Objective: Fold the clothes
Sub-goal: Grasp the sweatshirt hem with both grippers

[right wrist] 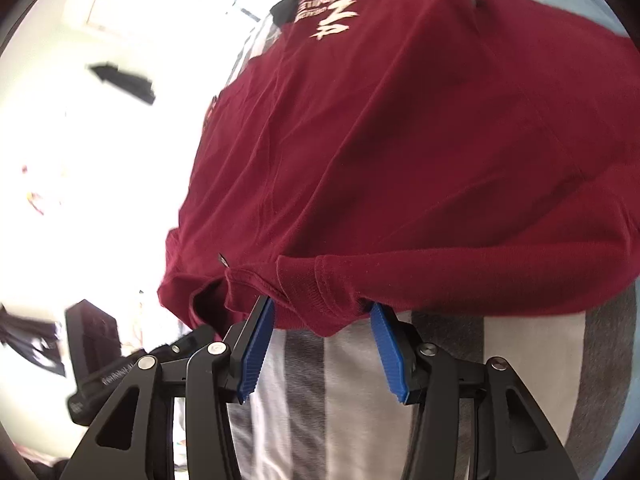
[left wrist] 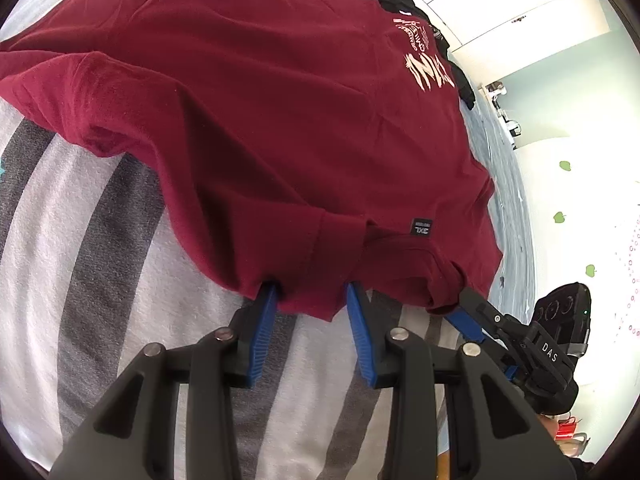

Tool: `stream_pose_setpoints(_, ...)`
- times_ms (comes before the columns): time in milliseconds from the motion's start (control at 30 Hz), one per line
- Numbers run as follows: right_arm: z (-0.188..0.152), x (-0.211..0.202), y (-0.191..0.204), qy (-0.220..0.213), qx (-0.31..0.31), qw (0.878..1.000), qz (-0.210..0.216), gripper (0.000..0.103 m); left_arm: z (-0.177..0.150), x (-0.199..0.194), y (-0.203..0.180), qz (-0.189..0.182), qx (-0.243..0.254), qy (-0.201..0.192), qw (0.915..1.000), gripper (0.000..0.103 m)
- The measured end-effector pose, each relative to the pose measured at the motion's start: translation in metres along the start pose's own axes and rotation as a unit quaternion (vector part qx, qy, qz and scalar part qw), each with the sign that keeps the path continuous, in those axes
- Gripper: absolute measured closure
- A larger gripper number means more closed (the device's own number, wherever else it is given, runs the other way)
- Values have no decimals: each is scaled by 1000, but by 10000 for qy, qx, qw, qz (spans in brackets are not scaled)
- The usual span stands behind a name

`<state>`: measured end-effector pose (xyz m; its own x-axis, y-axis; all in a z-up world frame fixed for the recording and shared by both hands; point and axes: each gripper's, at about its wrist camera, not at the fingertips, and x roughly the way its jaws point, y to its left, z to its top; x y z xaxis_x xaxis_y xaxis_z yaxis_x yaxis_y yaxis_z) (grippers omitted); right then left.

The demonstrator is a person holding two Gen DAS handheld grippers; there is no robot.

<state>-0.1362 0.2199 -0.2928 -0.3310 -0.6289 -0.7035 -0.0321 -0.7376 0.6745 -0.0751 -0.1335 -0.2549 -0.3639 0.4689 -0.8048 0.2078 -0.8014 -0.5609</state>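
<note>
One maroon T-shirt (left wrist: 280, 120) lies spread on the striped bedsheet (left wrist: 100, 240), its near edge bunched between two grippers. The left gripper (left wrist: 312, 300) and right gripper (right wrist: 322, 312) each seem clamped on that edge, fingertips hidden under cloth. Only the left view shows the black size label (left wrist: 422, 227).

Matt maroon knit-cloth shirt (left wrist: 260, 120)

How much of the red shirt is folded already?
Some: a sleeve already lies folded over the red shirt. Both grippers, left and right, have its near edge bunched between their fingers over the striped bedcover. Folding that edge toward the print remains.
</note>
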Motion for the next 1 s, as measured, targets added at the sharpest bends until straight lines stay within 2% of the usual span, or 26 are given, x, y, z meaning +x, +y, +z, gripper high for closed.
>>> stream_pose_setpoints(167, 5, -1, -7, -47, 380, 9992, 131, 56, 0, 10, -3, 10, -64, 34, 10000, 70)
stream_pose_setpoints(267, 8, 4, -6, -78, 476, 9987, 184, 55, 0, 8, -6, -34, 25, -119, 9999, 73)
stream_pose_setpoints(300, 9, 4, -4, -95, 429, 9989, 176, 59, 1, 8, -9, -4, 96, -187, 9998, 79)
stream_pose_setpoints(333, 10, 3, -3, -113, 367, 9991, 163, 69, 3, 8, -12, 44, 167, -237, 9996, 95)
stream_pose_setpoints(367, 12, 2, -2, -132, 305, 9993, 151, 75, 3, 9, -14, 130, 239, -251, 9993, 101)
stream_pose_setpoints(400, 13, 1, 0, -131, 254, 9995, 124, 88, 4, 9, -16, 189, 309, -256, 9990, 101)
stream_pose_setpoints(433, 14, 0, 1, -123, 218, 9996, 118, 95, 3, 8, -17, 196, 367, -252, 9988, 101)
stream_pose_setpoints(600, 14, -4, 2, -60, 46, 10000, 51, 97, -2, 4, -17, 286, 502, -234, 9981, 102)
stream_pose_setpoints(700, 12, -3, -2, 55, 126, 9998, 109, 94, -5, 9, -12, 187, 288, -30, 9994, 101)
stream_pose_setpoints(733, 11, -2, -4, 118, 208, 9996, 145, 94, -6, 11, -9, 133, 162, 74, 9998, 99)
stream_pose_setpoints(800, 7, 3, -5, 264, 250, 9992, 136, 92, -10, 15, -7, 79, 63, 164, 9998, 89)
stream_pose_setpoints(867, 3, 8, -6, 365, 255, 9988, 193, 84, -13, 18, -9, 36, 76, 202, 9998, 78)
stream_pose_setpoints(900, 2, 11, -5, 395, 249, 9987, 215, 74, -14, 20, -11, 0, 77, 212, 9997, 76)
stream_pose_setpoints(933, 1, 13, -4, 400, 233, 9987, 226, 65, -14, 22, -12, -47, 67, 202, 9998, 68)
stream_pose_setpoints(967, 2, 14, -3, 376, 214, 9988, 250, 63, -14, 24, -13, -77, 41, 184, 9998, 58)
stream_pose_setpoints(1000, 3, 15, -2, 358, 205, 9988, 249, 63, -13, 25, -14, -72, -18, 148, 9999, 54)
